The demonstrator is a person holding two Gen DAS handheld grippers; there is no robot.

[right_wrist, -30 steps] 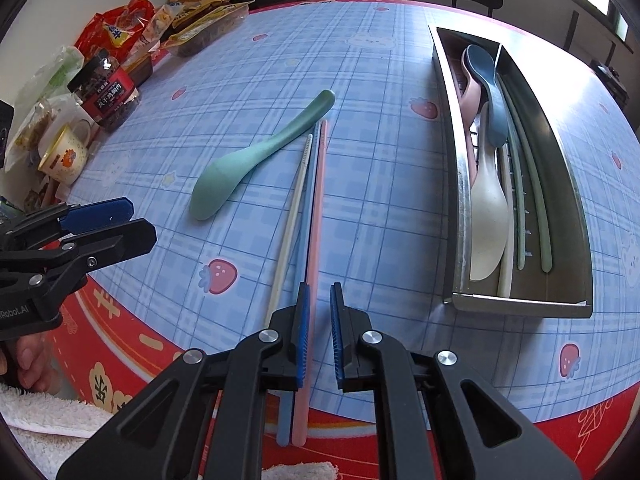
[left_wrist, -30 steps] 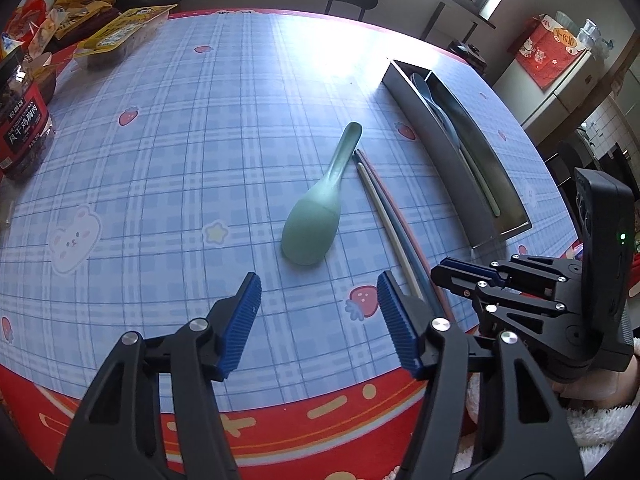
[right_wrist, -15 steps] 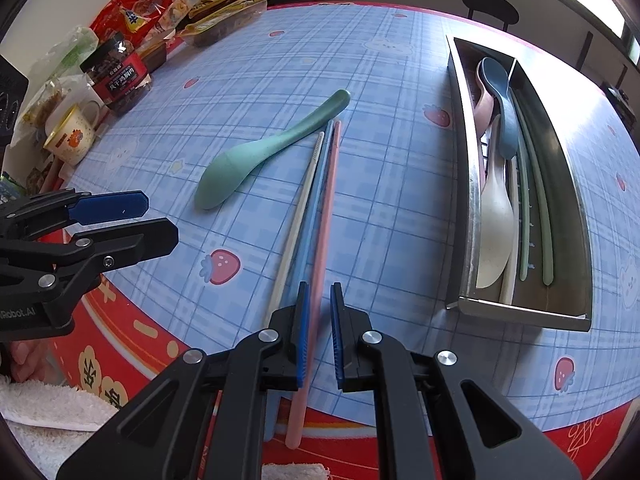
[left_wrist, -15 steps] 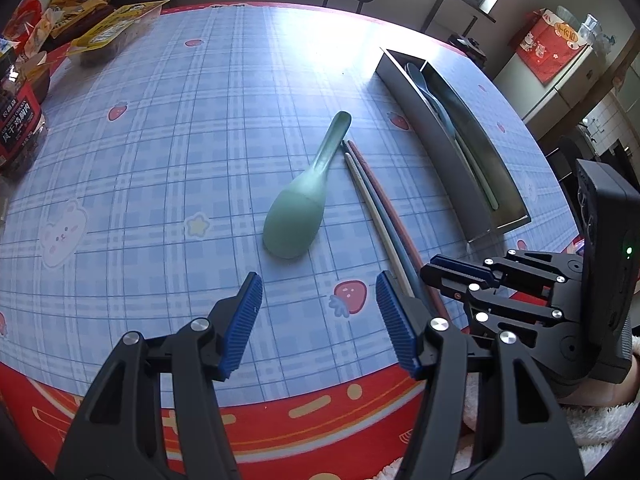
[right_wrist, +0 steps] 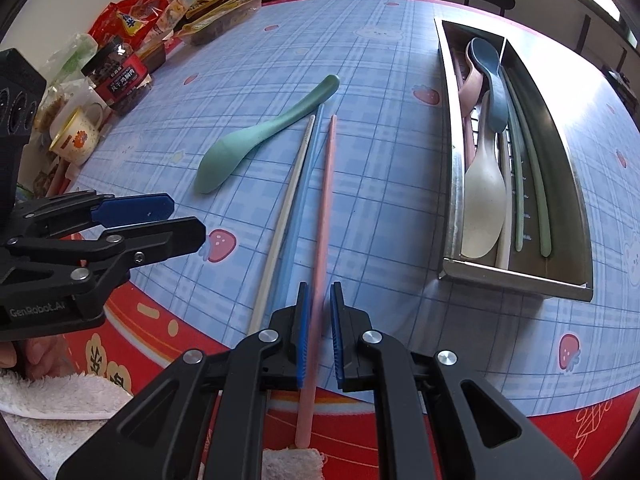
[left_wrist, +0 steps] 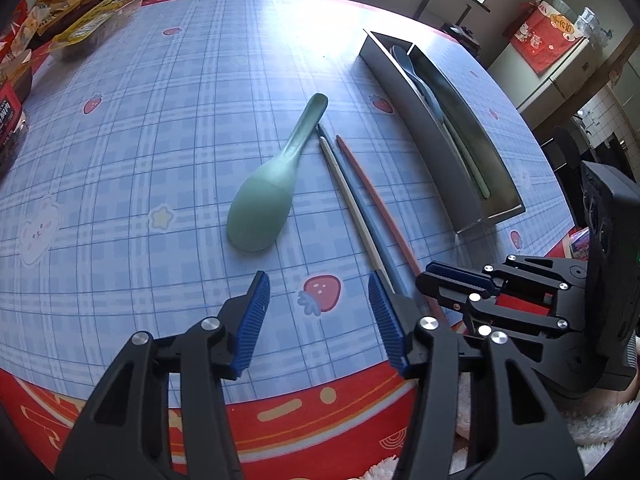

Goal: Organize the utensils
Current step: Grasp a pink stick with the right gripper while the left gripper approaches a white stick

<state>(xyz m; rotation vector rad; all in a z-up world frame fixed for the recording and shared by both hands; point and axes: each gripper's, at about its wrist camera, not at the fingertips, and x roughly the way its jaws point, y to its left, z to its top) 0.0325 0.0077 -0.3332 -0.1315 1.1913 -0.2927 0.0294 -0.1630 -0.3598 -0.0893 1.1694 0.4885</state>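
spoon [right_wrist: 264, 136] left of 3 chopsticks [right_wrist: 298, 184] | tray [right_wrist: 568, 184] right

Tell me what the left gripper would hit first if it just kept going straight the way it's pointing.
Probably the green spoon. The left gripper is open above bare tablecloth, and the spoon's bowl lies nearly dead ahead, slightly left of centre. If the gripper is angled downward, it may touch the cloth first; depth is unclear.

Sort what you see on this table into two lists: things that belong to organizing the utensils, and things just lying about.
Belong to the job: green spoon, white chopstick, blue chopstick, pink chopstick in the right tool, metal tray.

Lying about: mug, jar, snack packets.
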